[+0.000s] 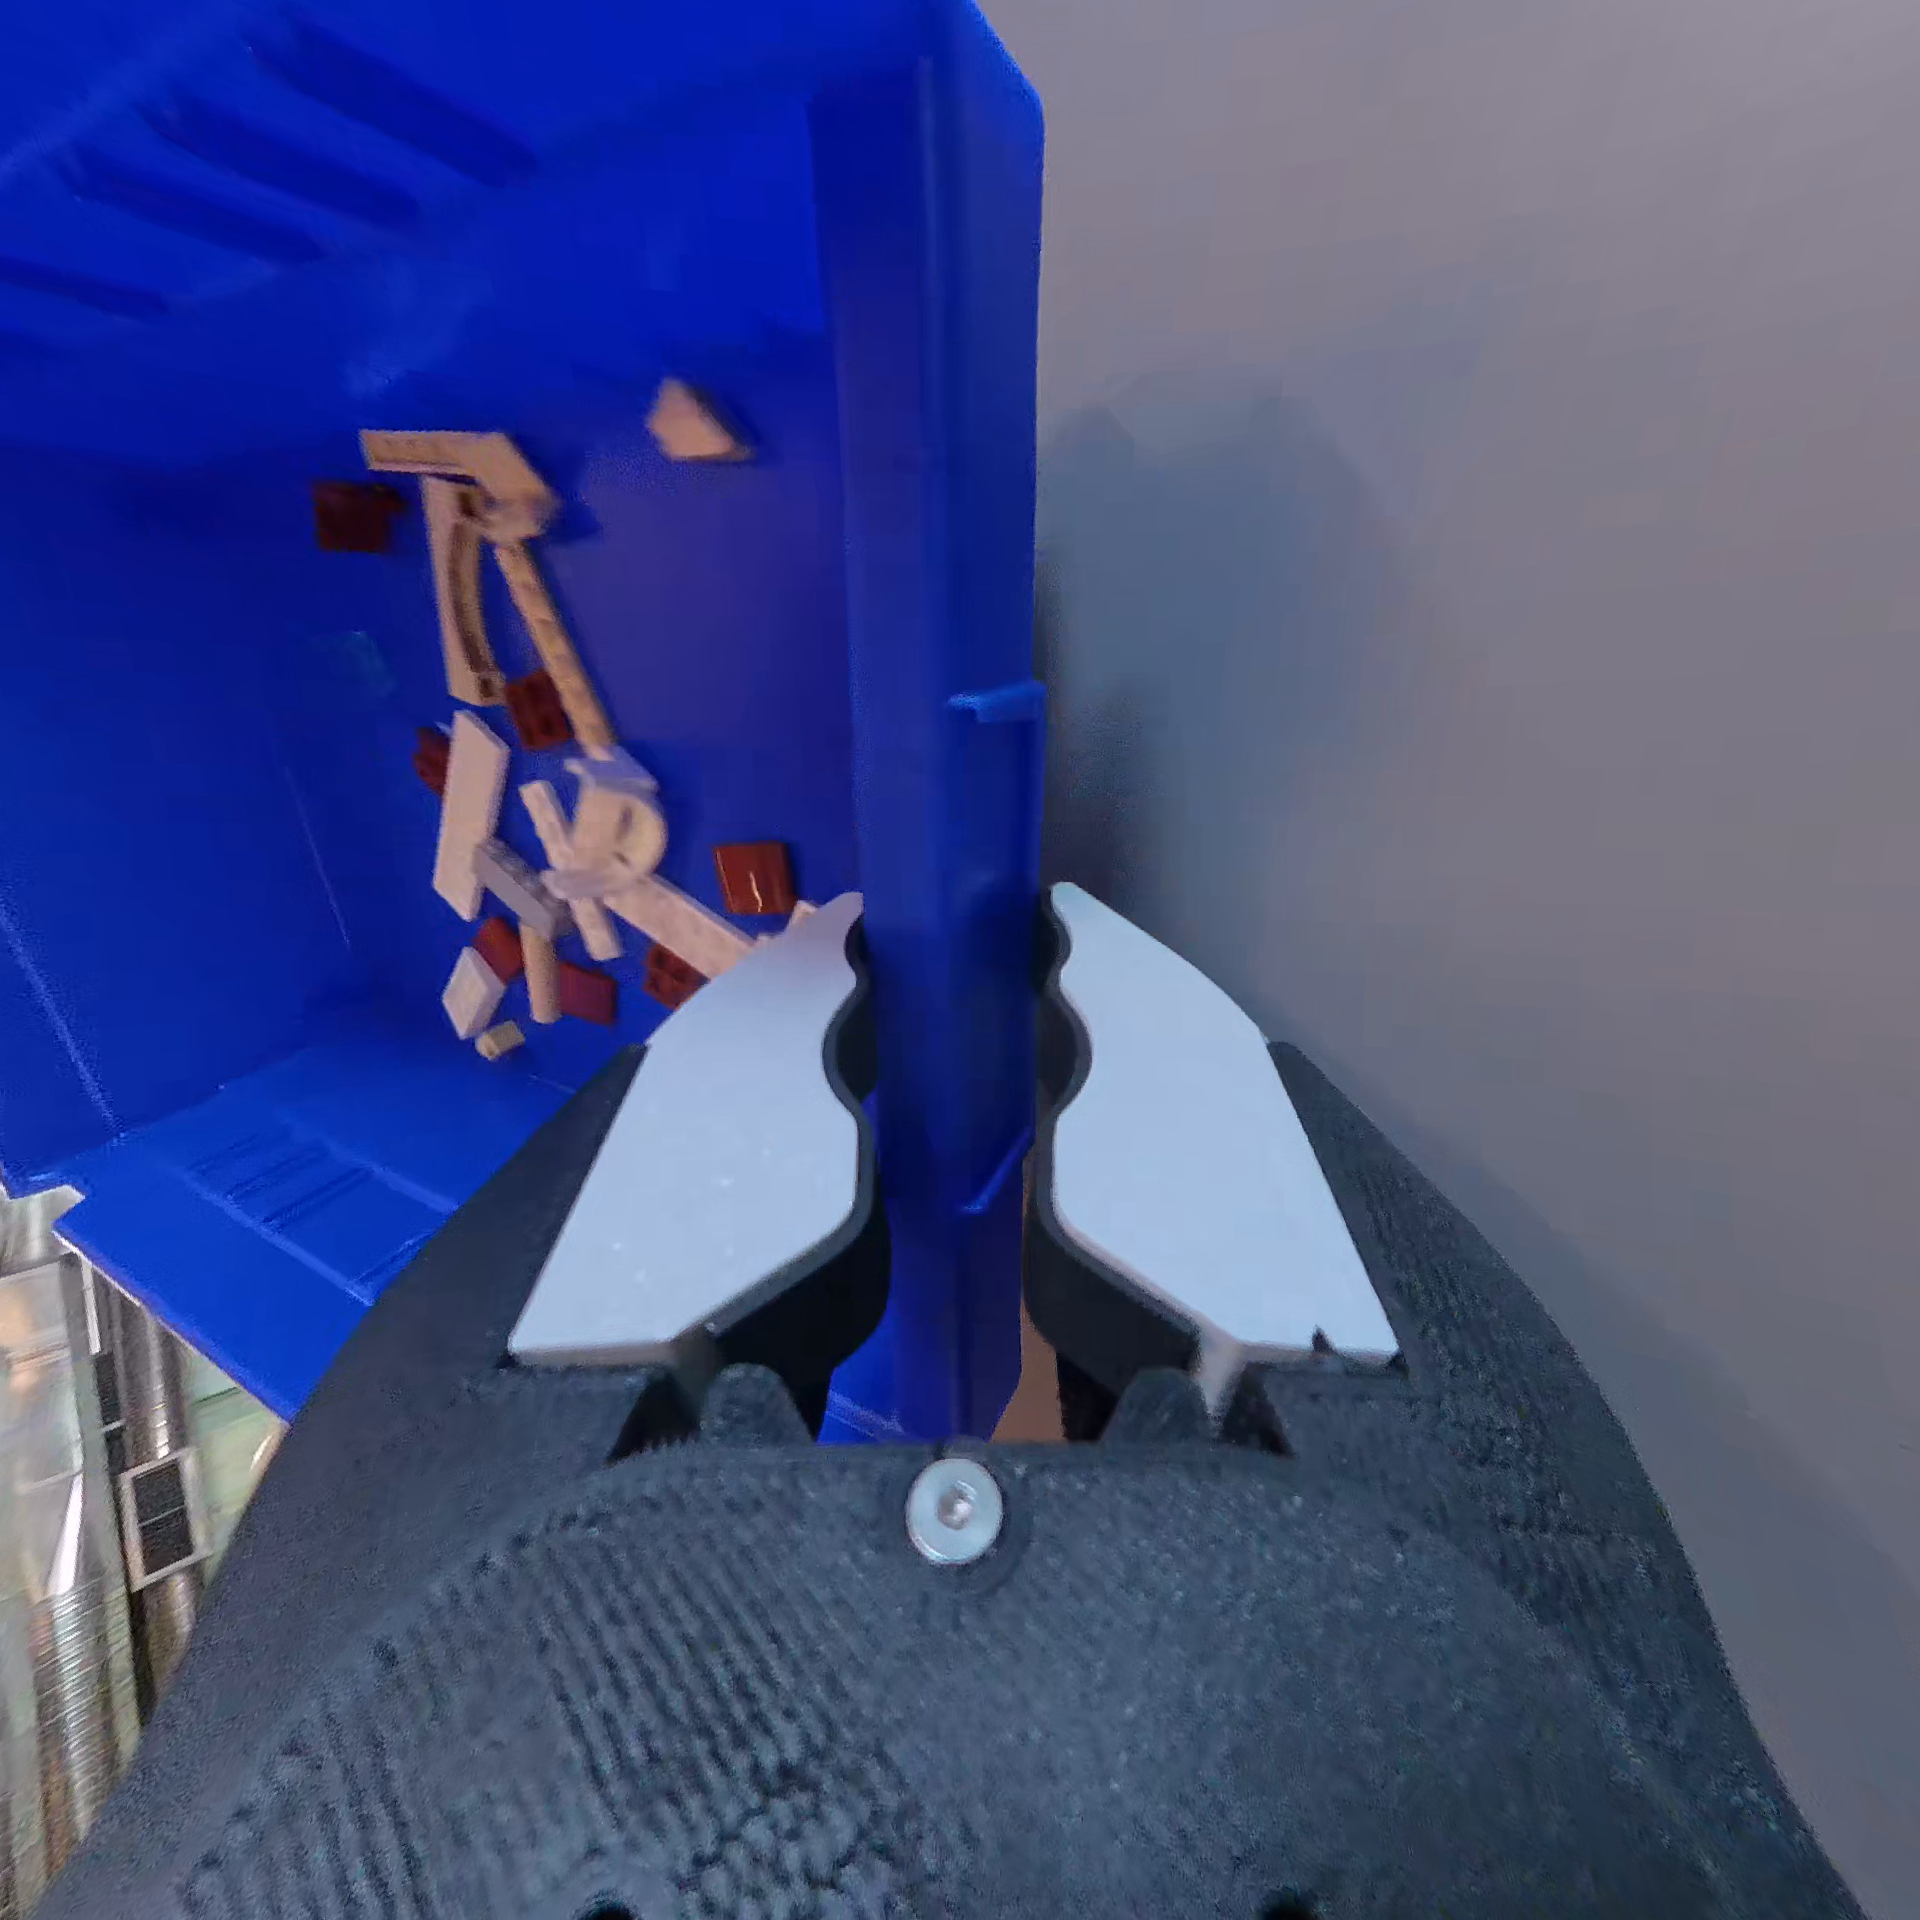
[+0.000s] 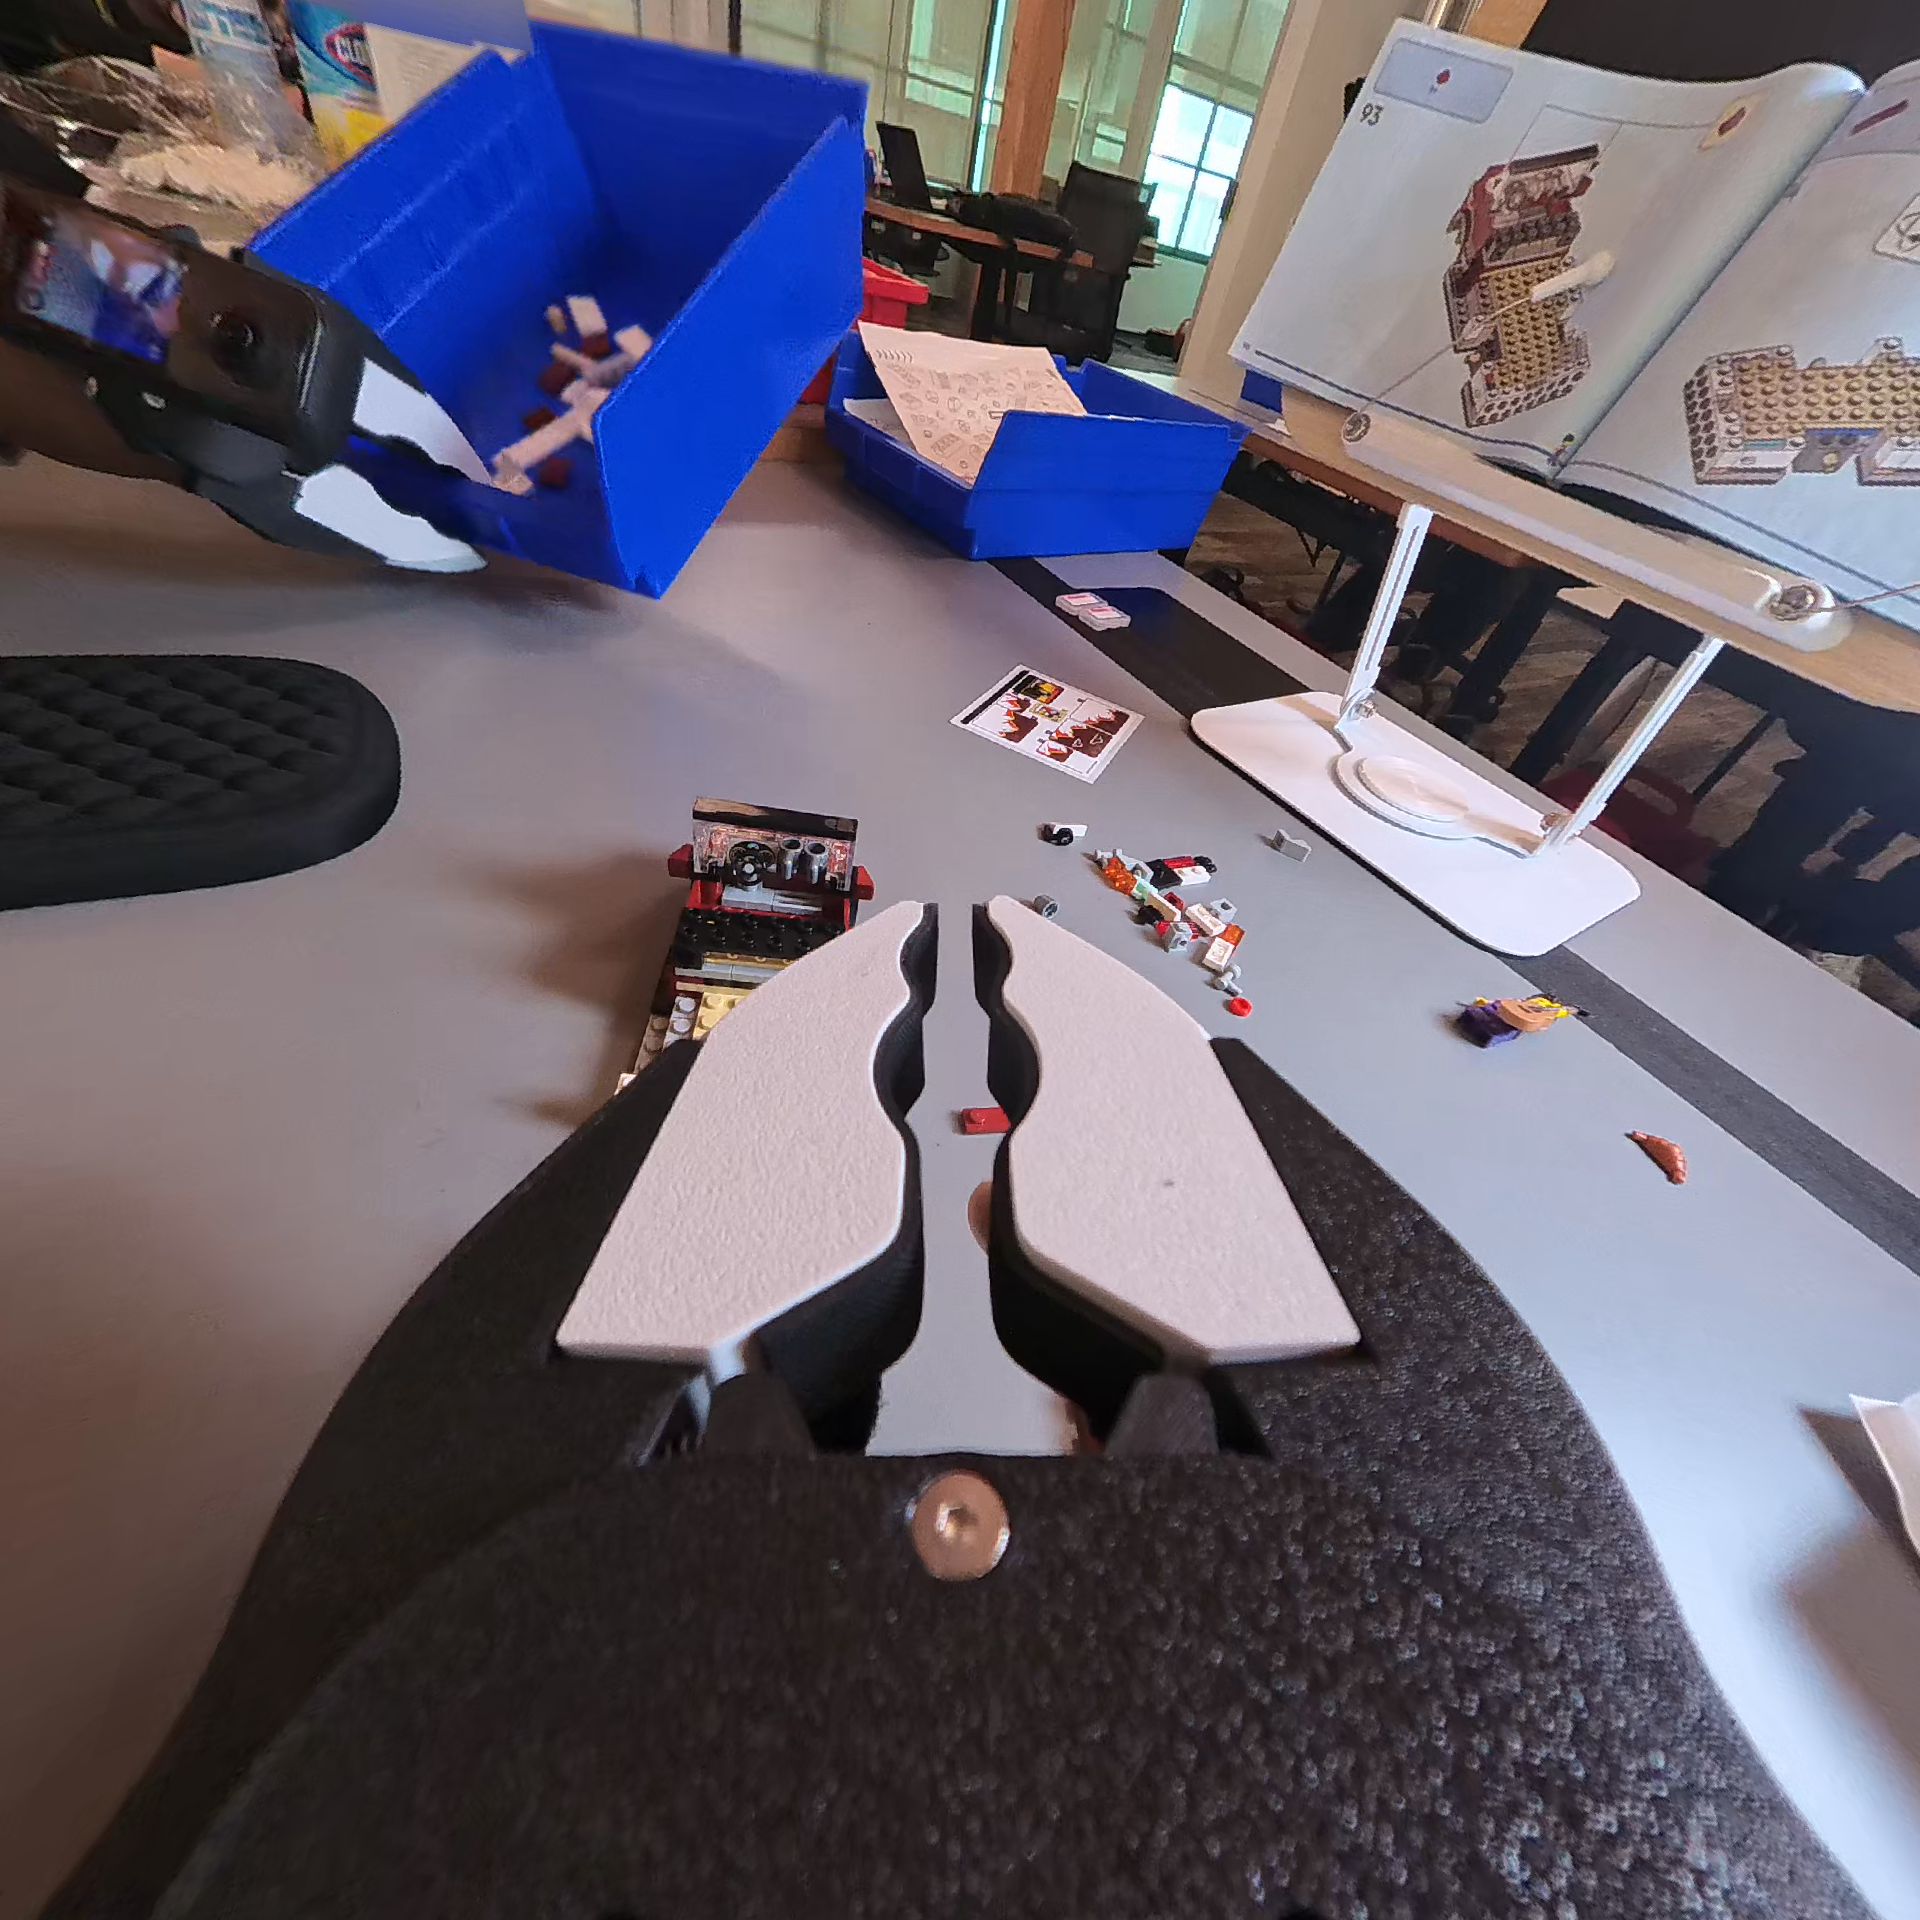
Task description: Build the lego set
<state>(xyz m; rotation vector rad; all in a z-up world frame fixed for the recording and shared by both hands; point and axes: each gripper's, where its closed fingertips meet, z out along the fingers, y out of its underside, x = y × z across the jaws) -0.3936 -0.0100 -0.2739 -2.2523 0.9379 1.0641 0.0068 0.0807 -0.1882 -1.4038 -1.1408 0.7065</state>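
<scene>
Left wrist view shows the left gripper (image 1: 956, 925) clamped on the side wall of a tilted blue plastic bin (image 1: 935, 520), tan, white and dark red toy bricks (image 1: 540, 790) sliding inside. If that wall slips between the pads, the bricks may spill onto the grey tabletop (image 2: 416, 1039). Nearly shut and holding nothing, the right gripper (image 2: 956, 914) hovers beside a half-built brick model (image 2: 758, 904).
</scene>
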